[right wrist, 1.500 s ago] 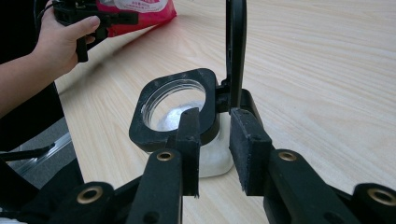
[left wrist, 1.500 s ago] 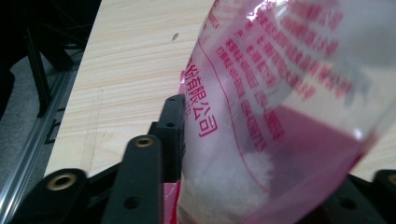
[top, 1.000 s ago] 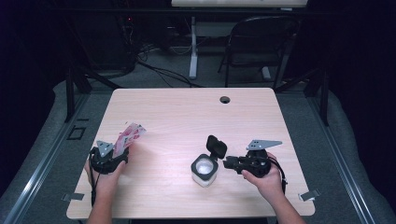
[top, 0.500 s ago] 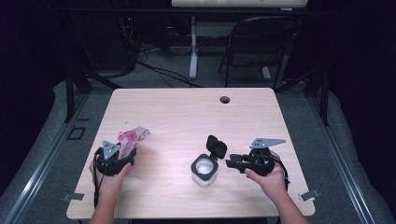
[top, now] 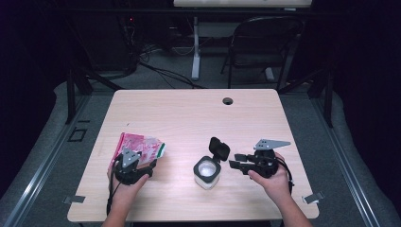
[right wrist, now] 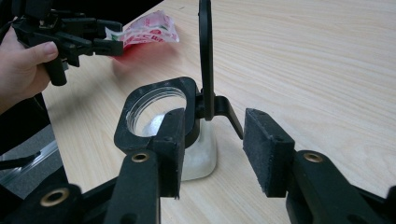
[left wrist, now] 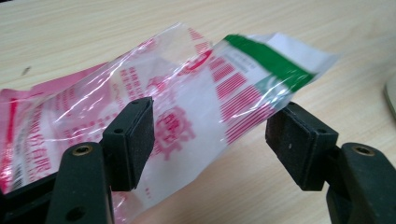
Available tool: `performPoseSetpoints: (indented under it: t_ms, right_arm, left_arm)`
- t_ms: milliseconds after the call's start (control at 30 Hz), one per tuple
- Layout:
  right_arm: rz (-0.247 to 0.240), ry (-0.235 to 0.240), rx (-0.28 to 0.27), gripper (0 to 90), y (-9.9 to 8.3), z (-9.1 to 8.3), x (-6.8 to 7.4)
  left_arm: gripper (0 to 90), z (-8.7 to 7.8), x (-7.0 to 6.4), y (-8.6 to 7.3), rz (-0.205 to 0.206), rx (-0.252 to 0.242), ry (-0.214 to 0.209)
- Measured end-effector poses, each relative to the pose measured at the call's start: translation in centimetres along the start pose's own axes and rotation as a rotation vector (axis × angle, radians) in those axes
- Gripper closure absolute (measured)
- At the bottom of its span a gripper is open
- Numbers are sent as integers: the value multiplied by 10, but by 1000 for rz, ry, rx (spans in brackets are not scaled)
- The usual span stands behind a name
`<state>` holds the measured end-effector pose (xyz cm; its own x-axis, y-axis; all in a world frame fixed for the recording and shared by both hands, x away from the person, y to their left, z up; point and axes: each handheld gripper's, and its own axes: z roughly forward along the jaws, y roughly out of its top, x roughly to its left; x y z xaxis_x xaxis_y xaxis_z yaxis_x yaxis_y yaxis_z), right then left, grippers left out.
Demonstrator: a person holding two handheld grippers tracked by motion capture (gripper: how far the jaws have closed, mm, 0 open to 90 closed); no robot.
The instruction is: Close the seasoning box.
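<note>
A crinkled clear plastic bag [top: 139, 144] with red print and a green strip lies on the left of the wooden table [top: 189, 113]. My left gripper [top: 152, 165] is at the bag's near edge. In the left gripper view the bag [left wrist: 210, 88] runs between the wide-apart pads of the open left gripper [left wrist: 217, 135]. A small clear container [top: 206, 171] with white contents stands near the front centre, its black flip lid [top: 219, 147] standing up. My right gripper [top: 232, 164] points at it from the right, open, and the container [right wrist: 159, 112] sits just beyond its jaws [right wrist: 215, 140].
A round cable hole [top: 228, 100] sits in the far middle of the table. A folding chair [top: 265, 42] and cables lie on the floor behind it. The right gripper view shows the left gripper [right wrist: 109, 39] and bag [right wrist: 149, 29] across the table.
My left gripper and the bag have shifted a little right and toward the front edge. The right gripper and the container have stayed where they were.
</note>
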<state>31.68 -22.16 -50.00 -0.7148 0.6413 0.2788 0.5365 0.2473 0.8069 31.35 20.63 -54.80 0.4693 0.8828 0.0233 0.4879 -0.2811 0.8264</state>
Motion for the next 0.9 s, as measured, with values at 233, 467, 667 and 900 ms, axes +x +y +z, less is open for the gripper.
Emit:
performPoseSetpoints:
  t_ms: [233, 467, 667, 900]
  right_arm:
    - [5, -10, -12, 568, -1, 3, 2]
    - [-4, -10, -10, 561, 1, 3, 2]
    - [-17, -4, -15, 567, 3, 5, 5]
    - [-18, -15, -24, 592, 6, 10, 6]
  left_arm:
    - [330, 11, -19, 3, 74, 25, -26]
    - [330, 14, -34, 5, 109, 25, -50]
    - [335, 15, -40, 5, 128, 29, -58]
    - [336, 13, -45, 3, 133, 25, -70]
